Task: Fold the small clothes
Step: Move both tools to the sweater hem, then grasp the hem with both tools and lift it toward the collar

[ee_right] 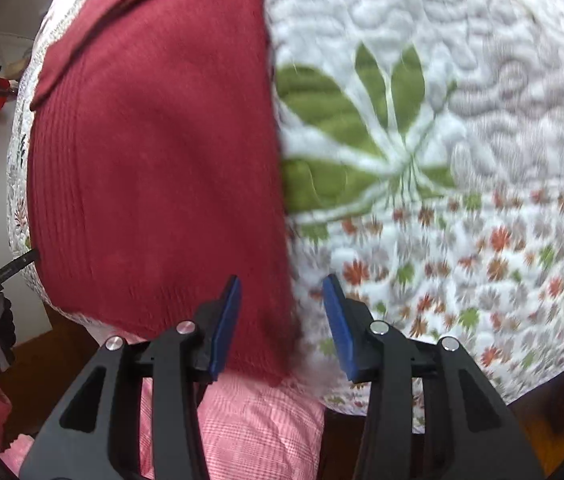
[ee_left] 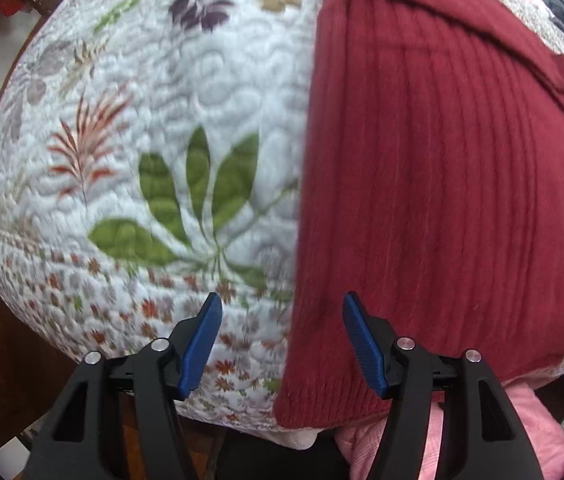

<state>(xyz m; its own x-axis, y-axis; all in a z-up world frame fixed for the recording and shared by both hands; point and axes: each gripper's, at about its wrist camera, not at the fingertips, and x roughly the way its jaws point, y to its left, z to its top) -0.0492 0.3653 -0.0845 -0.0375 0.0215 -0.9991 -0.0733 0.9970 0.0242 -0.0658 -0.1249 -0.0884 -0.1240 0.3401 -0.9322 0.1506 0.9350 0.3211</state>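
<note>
Quilted white floral bedspread carries your dark red ribbed knit garment, lying flat as a long panel. Left gripper and right gripper hover wide and empty at its near hem; pinch both corners next.

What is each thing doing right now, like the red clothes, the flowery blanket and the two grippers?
Red ribbed garment: lying flat on the quilt, a flap folded over at its far end, not gripped.
Floral quilt: spread out under the garment.
Left gripper: open, empty, at the garment's near left edge.
Right gripper: open, empty, at the garment's near right edge.
Pink cloth: below the grippers, untouched.
</note>
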